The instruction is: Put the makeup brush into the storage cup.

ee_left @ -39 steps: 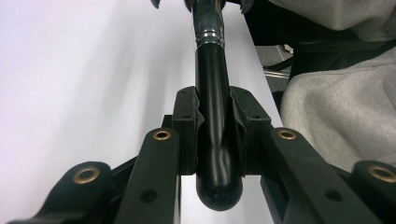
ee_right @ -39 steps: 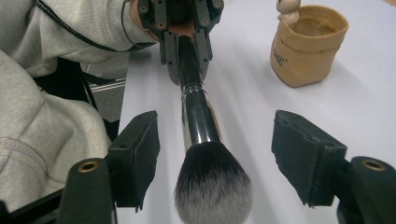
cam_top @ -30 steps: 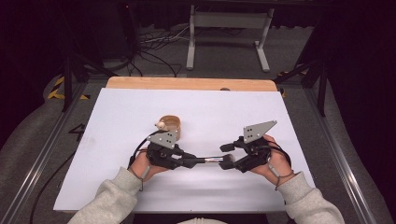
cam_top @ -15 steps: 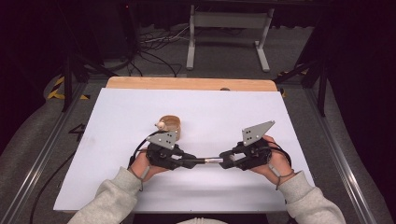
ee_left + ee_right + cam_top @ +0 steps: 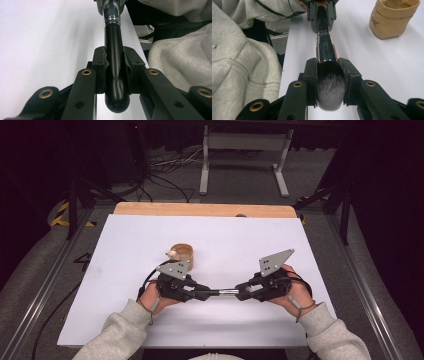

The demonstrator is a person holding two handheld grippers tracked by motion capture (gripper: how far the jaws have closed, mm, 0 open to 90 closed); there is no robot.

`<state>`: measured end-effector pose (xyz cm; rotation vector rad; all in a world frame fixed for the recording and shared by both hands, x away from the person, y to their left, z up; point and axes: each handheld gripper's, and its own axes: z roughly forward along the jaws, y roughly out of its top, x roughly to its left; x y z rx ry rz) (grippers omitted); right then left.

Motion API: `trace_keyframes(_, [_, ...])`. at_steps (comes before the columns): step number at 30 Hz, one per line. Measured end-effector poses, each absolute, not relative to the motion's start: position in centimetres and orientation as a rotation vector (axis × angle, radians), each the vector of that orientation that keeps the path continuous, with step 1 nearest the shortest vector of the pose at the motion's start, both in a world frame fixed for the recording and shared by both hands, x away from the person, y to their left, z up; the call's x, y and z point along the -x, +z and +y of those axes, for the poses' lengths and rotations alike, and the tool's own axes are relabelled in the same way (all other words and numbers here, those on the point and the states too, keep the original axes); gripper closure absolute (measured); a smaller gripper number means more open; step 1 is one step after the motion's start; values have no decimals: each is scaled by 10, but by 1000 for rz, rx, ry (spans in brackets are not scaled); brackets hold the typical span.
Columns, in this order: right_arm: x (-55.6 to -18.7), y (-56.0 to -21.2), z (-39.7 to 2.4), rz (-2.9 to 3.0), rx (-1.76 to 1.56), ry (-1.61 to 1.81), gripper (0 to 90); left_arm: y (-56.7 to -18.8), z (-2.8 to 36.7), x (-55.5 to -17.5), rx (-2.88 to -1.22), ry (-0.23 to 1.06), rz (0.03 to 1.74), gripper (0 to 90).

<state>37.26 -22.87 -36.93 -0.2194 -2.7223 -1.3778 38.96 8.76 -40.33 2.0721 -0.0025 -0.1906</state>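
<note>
One brush (image 5: 325, 50), two grippers, one paper bag (image 5: 394, 18); the brush has a black handle, silver collar and dark grey-tipped bristles; left gripper (image 5: 114, 60) pinches the handle, right gripper (image 5: 329, 72) has just closed, seemingly squeezing the bristles; the bag stands well beyond the fingers.

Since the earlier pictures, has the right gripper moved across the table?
No. In the high view the right gripper sits at the same spot relative to the paper cup; only its jaws have just been closing, onto the brush bristles.

Left tool (image 5: 199, 293) and right tool (image 5: 243, 293) face each other, both clamped.
</note>
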Motion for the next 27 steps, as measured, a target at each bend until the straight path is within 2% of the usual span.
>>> trace_keyframes(16, [-376,-359,-222,-2727,240,-1299,706,-403,90,-389,-2068,-195,4,727])
trace_keyframes(23, [-377,-351,-219,-2735,264,-1217,706,-401,88,-388,-2082,-185,10,657])
trace_keyframes(27, [-377,-343,-214,-2765,261,-1146,706,-398,87,-388,-2080,-172,26,588])
